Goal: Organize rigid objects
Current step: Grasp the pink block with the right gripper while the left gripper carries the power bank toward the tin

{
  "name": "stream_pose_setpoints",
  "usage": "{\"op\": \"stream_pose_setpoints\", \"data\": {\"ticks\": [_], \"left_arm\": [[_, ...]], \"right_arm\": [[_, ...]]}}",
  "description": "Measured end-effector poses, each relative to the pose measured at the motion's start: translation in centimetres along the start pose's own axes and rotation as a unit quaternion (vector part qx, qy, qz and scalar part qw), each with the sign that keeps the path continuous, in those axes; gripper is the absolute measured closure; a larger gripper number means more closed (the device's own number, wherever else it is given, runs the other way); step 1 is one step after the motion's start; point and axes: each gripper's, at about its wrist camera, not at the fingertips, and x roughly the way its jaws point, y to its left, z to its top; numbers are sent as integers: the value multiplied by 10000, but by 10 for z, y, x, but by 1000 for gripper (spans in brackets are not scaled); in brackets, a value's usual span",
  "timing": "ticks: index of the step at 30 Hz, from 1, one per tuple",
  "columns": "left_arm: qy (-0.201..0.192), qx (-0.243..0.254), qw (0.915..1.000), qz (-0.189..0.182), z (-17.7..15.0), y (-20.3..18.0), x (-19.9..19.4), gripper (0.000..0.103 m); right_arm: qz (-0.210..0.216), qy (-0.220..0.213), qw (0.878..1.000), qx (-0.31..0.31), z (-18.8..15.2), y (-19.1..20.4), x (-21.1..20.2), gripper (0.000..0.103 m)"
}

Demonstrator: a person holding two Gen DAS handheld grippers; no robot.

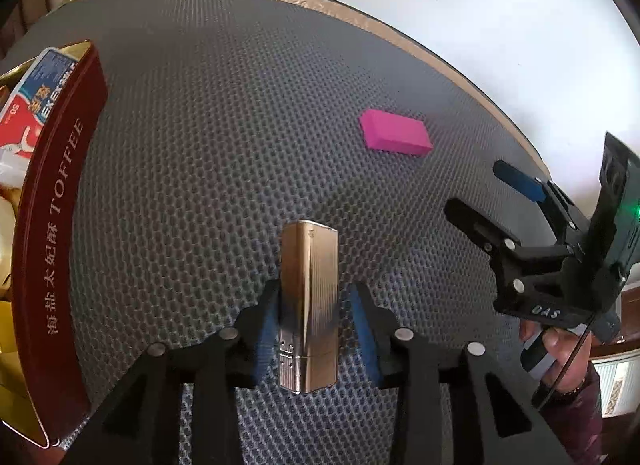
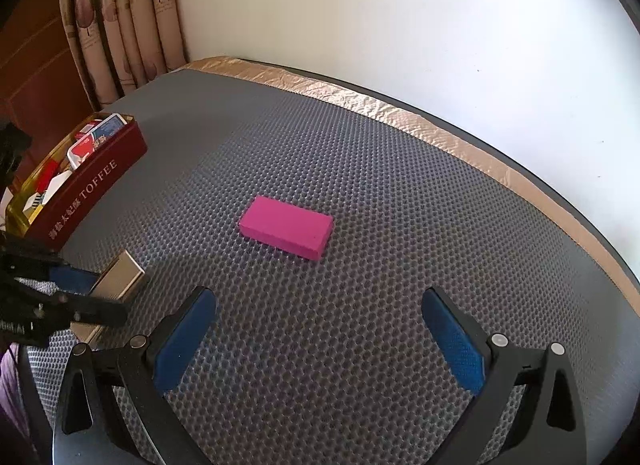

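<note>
A gold ribbed metal case (image 1: pixel 308 301) lies on the grey mesh mat between the fingers of my left gripper (image 1: pixel 314 297). The left pad touches it; a narrow gap shows at the right pad. It also shows in the right wrist view (image 2: pixel 118 279), with the left gripper (image 2: pixel 86 293) around it. A pink block (image 1: pixel 396 132) lies flat on the mat farther off to the right; in the right wrist view the pink block (image 2: pixel 287 227) lies ahead of my right gripper (image 2: pixel 316 313), which is open and empty. A dark red toffee tin (image 1: pixel 52 233) stands at the left.
The toffee tin (image 2: pixel 90 189) holds several small boxes and packets. The round table has a gold foil rim (image 2: pixel 440 121) and a white wall behind it. Curtains (image 2: pixel 124 17) hang at the back left. My right gripper (image 1: pixel 496 193) shows at the right in the left wrist view.
</note>
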Motion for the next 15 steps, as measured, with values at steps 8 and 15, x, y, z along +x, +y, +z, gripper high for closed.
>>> {"op": "stream_pose_setpoints", "data": {"ticks": [8,15], "left_arm": [[-179,176,9996,-147,-20,-6,-9,74],[-283,7,9986,-449,-33,10,-37,74]], "right_arm": [[39,92,9988,-476,17,5,17,1],[274,239,9993,130,39,4,32,0]]}}
